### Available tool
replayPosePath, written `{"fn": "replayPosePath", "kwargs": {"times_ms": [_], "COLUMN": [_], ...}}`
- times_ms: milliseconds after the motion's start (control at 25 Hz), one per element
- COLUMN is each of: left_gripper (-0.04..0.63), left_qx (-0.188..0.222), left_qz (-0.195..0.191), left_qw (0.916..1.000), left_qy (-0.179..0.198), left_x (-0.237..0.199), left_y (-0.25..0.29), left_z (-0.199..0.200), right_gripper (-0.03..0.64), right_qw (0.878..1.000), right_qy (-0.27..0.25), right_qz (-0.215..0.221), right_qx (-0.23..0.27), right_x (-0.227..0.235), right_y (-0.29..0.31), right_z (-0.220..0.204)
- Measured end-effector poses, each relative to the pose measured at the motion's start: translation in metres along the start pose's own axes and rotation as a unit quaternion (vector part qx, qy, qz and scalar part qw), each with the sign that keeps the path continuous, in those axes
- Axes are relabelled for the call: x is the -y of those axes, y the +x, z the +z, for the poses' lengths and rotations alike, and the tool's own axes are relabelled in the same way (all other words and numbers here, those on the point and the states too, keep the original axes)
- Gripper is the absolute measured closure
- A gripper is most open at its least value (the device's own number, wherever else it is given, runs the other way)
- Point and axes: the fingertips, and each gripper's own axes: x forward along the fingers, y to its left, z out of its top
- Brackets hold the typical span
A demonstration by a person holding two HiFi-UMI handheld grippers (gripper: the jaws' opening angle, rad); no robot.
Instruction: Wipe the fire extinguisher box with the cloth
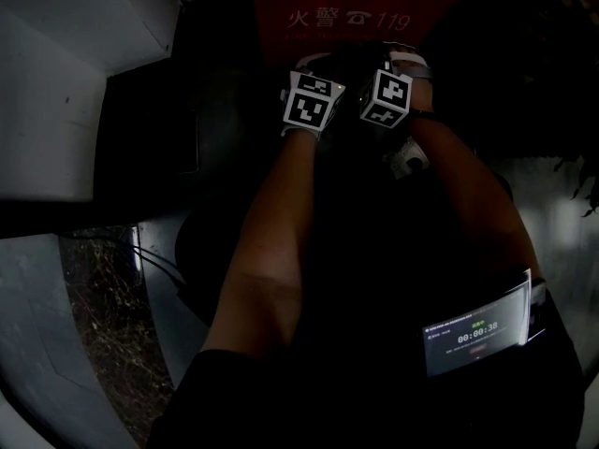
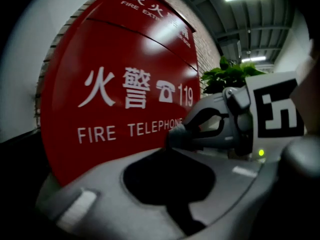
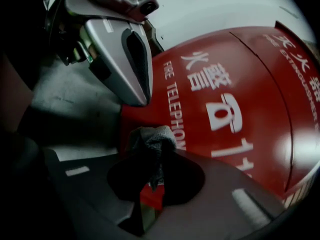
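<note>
Clamping a bunched grey cloth (image 3: 150, 134) in the right gripper (image 3: 150, 151), jaws clenched on the wad at lower centre of the right gripper view; letting a tuft stick out past the tips, presumably to put fabric rather than metal against the panel. Pointing that tuft at the red front of the fire extinguisher box (image 3: 240, 104), filling the right half of that view, near but not visibly touching. Carrying the left gripper (image 2: 169, 151) pressed shut on nothing, lower centre of the left gripper view; hovering it just beside the right one, likely as a steadying partner rather than a wiper. Facing both at the box from the upper centre of the very dark head view, marker cubes side by side. Reading white print on the red face: "火警", a telephone symbol, "119", then "FIRE TELEPHONE" beneath, last letter hidden behind the right gripper in the left gripper view; catching "FIRE EXT" cut off along the top strip, Chinese characters above it too blurred to trust. Noting a small lit screen (image 1: 477, 335) at lower right of the head view, showing a timer-like readout, digits too small to confirm. Judging wiping as not yet under way, contact unconfirmed
</note>
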Motion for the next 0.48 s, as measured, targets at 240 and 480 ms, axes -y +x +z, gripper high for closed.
{"fn": "replayPosePath", "kwargs": {"times_ms": [240, 480], "left_gripper": [0.592, 0.592], "left_qx": [-0.001, -0.004], "left_qz": [-0.041, -0.064], "left_qw": [0.9985, 0.9971], "left_qy": [0.035, 0.041], "left_x": [0.037, 0.052], "left_y": [0.022, 0.032], "left_z": [0.006, 0.004], "right_gripper": [0.583, 0.583], "right_qw": [0.999, 0.995], "right_qy": [0.026, 0.048], "right_qz": [0.007, 0.009], "right_qx": [-0.044, -0.084], "right_x": [0.004, 0.004], "right_y": [-0.005, -0.009], "right_z": [-0.057, -0.100]}}
